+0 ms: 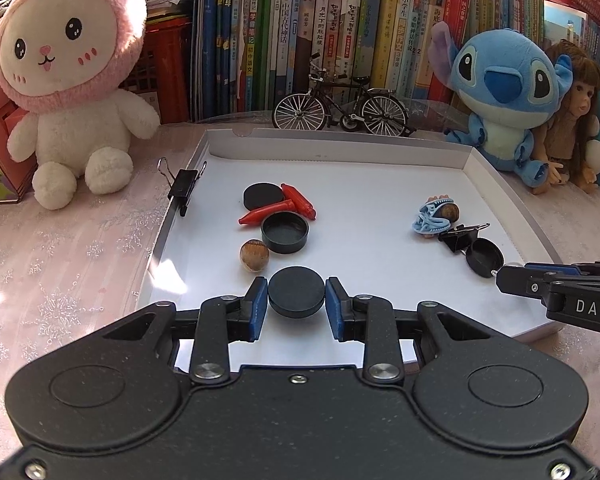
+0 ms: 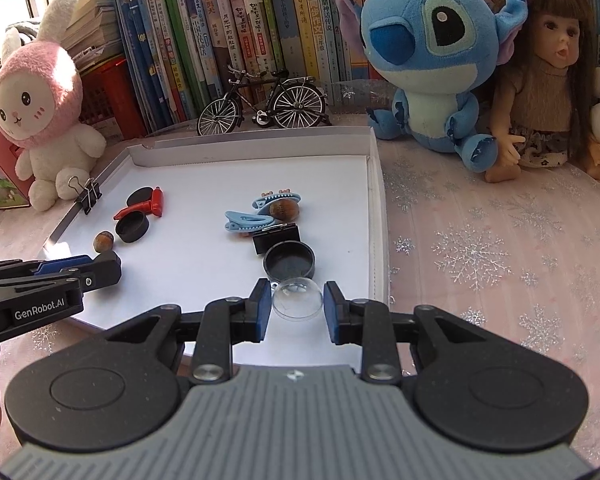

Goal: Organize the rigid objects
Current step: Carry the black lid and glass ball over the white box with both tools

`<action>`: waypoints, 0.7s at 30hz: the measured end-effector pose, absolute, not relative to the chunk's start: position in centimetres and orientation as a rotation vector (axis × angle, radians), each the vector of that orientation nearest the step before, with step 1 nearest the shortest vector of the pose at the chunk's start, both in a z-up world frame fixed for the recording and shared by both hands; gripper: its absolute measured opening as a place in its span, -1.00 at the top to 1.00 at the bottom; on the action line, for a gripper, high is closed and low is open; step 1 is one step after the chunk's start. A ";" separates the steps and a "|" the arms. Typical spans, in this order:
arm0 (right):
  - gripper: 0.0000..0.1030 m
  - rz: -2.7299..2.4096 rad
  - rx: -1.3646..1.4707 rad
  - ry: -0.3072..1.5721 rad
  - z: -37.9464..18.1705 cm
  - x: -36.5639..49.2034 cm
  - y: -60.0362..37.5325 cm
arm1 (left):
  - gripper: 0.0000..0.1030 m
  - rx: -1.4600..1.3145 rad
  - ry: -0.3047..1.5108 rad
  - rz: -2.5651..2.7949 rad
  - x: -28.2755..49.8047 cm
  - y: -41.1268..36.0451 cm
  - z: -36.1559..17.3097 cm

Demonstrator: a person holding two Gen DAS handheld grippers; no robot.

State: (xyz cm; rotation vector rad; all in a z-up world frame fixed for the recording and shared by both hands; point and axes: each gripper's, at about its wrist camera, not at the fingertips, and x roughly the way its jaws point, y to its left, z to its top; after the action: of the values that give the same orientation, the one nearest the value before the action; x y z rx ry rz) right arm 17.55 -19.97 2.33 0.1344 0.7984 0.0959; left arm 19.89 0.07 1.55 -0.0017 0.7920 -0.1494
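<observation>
On the worktop (image 2: 500,240), covered in a pink cloth with snowflakes, lies a shallow white tray (image 1: 380,148) that holds the small things to be sorted. In the left wrist view the left gripper (image 1: 296,298) has its jaws set either side of a flat black disc (image 1: 296,294) near the tray's front edge; the blue pads (image 1: 260,304) sit right at the disc's rim, but a thin gap may remain on the left, so I cannot tell whether they are pinching it. Just beyond it lie a brown nut (image 1: 254,255), an open black round cap (image 1: 285,232), two red cone-shaped pieces (image 1: 278,206) and another black disc (image 1: 262,196), all close together. A black binder clip (image 1: 184,188) is clipped onto the tray's left wall. In the right wrist view the right gripper (image 2: 296,300) reaches over the tray's right front part, its jaws part-way spread around a clear dome (image 2: 297,298); a sliver of white shows between the dome and each pad, so they do not seem to press on it. Touching the far side of the dome is a second open black cap (image 2: 289,262), and behind that a black binder clip (image 2: 276,238), two light blue hair clips (image 2: 256,216) and a second nut (image 2: 285,210) in a cluster. Behind the tray stand a model bicycle (image 2: 262,104) and a row of books (image 1: 320,28); a pink rabbit plush (image 1: 72,80) sits to the left, a blue plush (image 2: 432,60) and a doll (image 2: 548,92) to the right.
</observation>
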 end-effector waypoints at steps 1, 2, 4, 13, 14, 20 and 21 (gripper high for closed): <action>0.35 0.097 0.135 0.799 2.3 17.6 -19.9 | 0.43 0.002 0.792 -0.150 19.9 0.0 1.5; 0.35 0.097 0.136 0.799 2.3 17.6 -19.9 | 0.43 0.004 0.791 -0.151 19.9 0.0 1.4; 0.35 0.097 0.136 0.800 2.2 17.6 -19.9 | 0.43 0.005 0.790 -0.152 19.9 -0.1 1.3; 0.35 0.097 0.138 0.802 1.9 17.9 -19.8 | 0.43 0.003 0.791 -0.144 20.2 -0.2 0.8; 0.35 0.096 0.137 0.802 1.9 17.9 -19.7 | 0.43 0.006 0.787 -0.144 20.2 -0.3 0.8; 0.35 0.098 0.139 0.801 1.7 18.2 -19.5 | 0.43 0.011 0.776 -0.145 20.3 -0.3 0.6; 0.35 0.098 0.138 0.801 1.7 18.2 -19.5 | 0.43 0.012 0.775 -0.143 20.3 -0.3 0.6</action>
State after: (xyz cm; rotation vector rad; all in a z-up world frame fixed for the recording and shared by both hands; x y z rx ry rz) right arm 18.25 -19.48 1.67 0.1377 0.8005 0.0980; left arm 20.30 -0.30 0.59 0.0125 0.7747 -0.1428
